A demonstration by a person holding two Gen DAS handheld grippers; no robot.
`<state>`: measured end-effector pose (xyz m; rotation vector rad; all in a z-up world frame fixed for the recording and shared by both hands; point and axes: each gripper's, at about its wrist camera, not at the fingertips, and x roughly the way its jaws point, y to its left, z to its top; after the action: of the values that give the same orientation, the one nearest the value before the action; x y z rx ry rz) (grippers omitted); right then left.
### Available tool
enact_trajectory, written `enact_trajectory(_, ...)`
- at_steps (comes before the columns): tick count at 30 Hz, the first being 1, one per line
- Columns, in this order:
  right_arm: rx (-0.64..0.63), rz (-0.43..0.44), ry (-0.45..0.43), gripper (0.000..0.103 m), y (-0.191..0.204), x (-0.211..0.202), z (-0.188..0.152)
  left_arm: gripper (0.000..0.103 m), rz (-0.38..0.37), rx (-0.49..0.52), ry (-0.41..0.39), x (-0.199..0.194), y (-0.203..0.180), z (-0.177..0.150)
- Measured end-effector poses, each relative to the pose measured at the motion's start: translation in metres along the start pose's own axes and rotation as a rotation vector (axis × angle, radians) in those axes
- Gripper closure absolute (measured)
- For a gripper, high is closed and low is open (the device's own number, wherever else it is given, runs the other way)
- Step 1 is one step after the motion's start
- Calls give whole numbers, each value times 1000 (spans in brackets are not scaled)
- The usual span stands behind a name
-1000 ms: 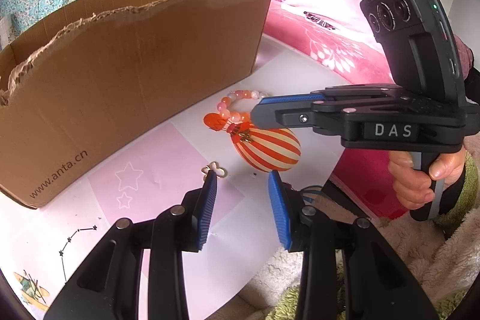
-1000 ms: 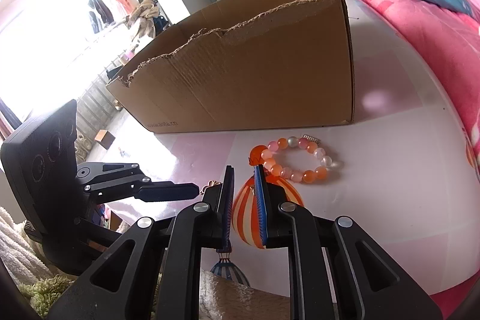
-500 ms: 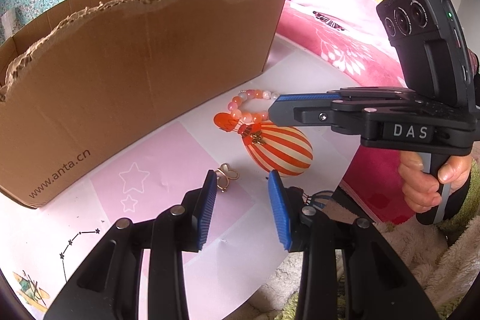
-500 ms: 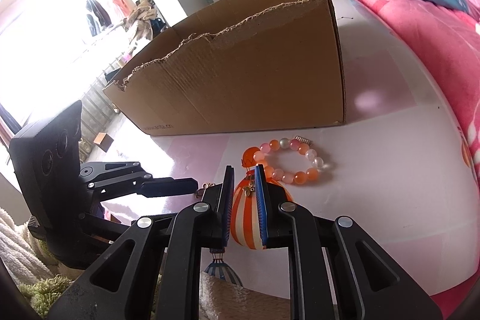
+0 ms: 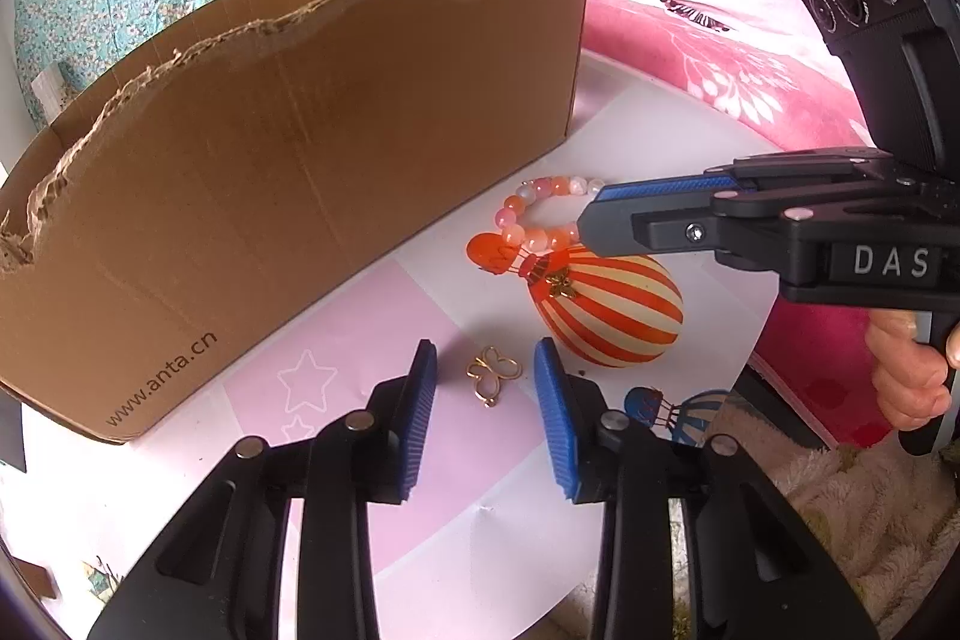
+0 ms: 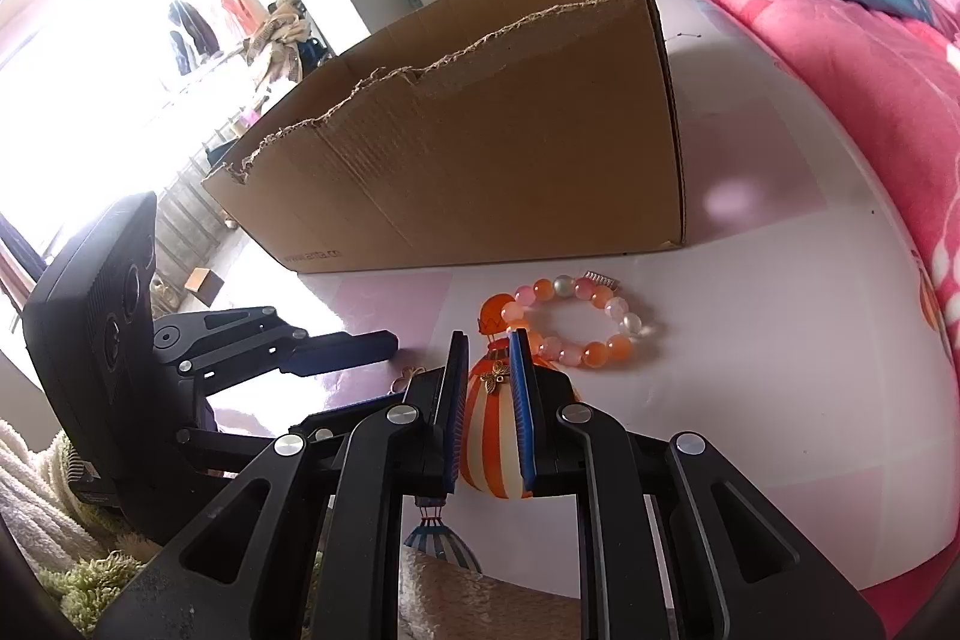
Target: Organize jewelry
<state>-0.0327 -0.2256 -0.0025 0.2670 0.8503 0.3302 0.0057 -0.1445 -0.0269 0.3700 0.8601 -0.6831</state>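
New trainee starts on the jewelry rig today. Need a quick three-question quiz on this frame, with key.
1. True or false: the bead bracelet lies inside the cardboard box.
2. What sits between the pads of the left gripper? A) gold butterfly charm B) bead bracelet C) nothing
3. Which has the wider gap between its pads, the left gripper or the right gripper?

Key
1. False: it lies on the table, in front of the box.
2. A. The jaws have just been closing with the charm between them, but the pads do not touch it yet.
3. The left gripper.
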Motion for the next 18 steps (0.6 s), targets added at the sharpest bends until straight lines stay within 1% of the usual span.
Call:
enact_trajectory(1, 0, 0, -1, 88, 0, 0, 0, 76, 0, 0, 0, 0, 0, 0)
enact_trajectory(3, 0, 0, -1, 88, 0, 0, 0, 84, 4, -2, 0, 0, 0, 0)
enact_trajectory(5, -1, -1, -3, 88, 0, -1, 0, 87, 0, -9, 2, 1, 1, 1)
enact_trajectory(12, 2, -5, -12, 88, 0, -4, 0, 88, -11, -31, 2, 0, 3, 1)
enact_trajectory(13, 2, -5, -13, 88, 0, -5, 0, 89, -10, -33, 2, -1, 3, 1)
enact_trajectory(14, 1, -6, -14, 88, 0, -5, 0, 95, -9, -37, 0, -1, 3, 1)
enact_trajectory(15, 2, -7, -15, 88, 1, -5, -1, 97, -16, -42, 0, -1, 4, 2)
enact_trajectory(18, 0, -8, -15, 88, 1, -5, -1, 97, -23, -55, -1, -2, 8, 1)
